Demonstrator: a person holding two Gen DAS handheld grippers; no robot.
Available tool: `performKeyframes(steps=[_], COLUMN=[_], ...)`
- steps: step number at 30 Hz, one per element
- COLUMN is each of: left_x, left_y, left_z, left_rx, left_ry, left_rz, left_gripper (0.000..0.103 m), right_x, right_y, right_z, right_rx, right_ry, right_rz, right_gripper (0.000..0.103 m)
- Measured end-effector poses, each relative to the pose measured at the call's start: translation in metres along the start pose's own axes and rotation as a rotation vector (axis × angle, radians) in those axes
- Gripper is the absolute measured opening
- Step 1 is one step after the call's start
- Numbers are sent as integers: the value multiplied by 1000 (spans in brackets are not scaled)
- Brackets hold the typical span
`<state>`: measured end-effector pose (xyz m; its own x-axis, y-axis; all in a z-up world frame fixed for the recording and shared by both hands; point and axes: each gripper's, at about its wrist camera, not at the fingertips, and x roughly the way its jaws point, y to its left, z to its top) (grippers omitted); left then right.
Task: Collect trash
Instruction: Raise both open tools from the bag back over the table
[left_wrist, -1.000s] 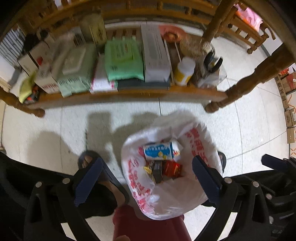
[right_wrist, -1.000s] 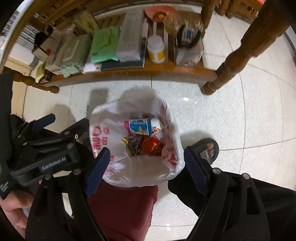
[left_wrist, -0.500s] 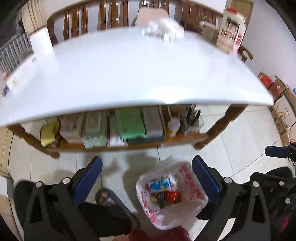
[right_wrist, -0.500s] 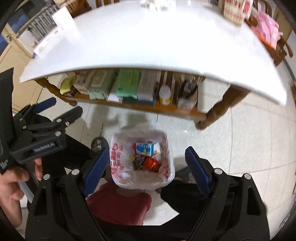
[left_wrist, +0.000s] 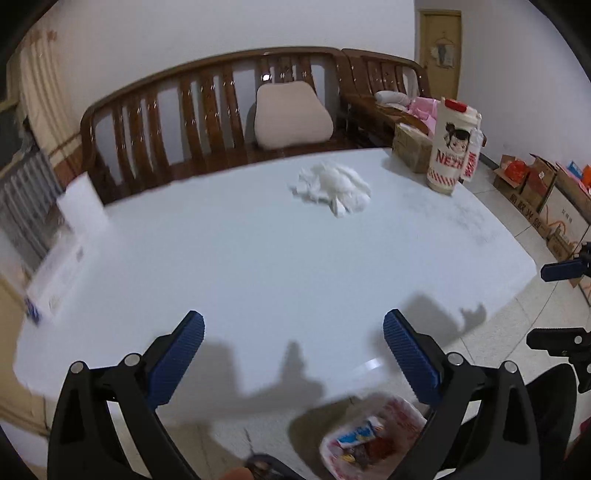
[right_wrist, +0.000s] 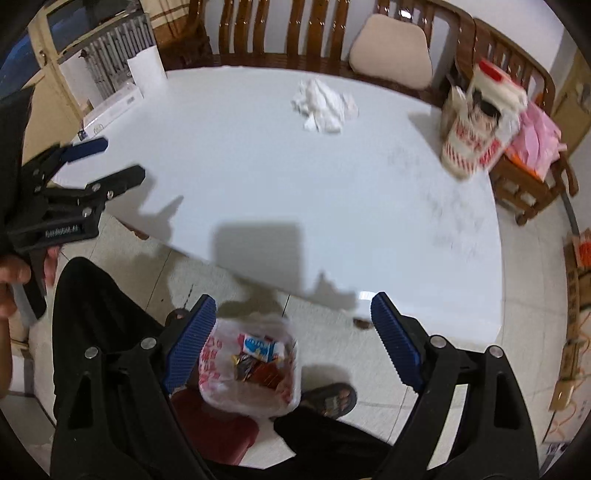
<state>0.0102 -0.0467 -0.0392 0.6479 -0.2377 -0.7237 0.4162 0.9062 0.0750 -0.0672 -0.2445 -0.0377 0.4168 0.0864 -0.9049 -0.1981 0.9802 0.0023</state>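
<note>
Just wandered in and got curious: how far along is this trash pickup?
Some wrappers already sit in the plastic bag on the floor. Nothing is in hand: the left claw and right claw are open and empty. The crumpled tissue on the white table remains.

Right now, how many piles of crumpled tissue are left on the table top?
1. A single crumpled white tissue pile lies on the far half of the white table, near the bench with the beige cushion. Both tools are open and empty. Nothing seems hidden.

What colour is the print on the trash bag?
Red print on white plastic bag, clearest in the right wrist view.
</note>
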Motion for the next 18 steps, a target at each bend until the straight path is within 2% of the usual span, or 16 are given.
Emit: performKeyframes(steps=[5,11,18], left_x=[19,68,124], left_y=[16,17,19], left_z=[47,110,149], left_rx=[9,98,80], left_ry=[-8,-1,29], left_rz=[-63,-60,-49], left_gripper=[95,95,95], right_x=[5,22,59], right_y=[-6,-20,-38], right_z=[34,82,124], right_rx=[-4,1,-57], right_ry=[-25,-64,-79], right_rz=[4,-6,3], right_gripper=[84,84,84])
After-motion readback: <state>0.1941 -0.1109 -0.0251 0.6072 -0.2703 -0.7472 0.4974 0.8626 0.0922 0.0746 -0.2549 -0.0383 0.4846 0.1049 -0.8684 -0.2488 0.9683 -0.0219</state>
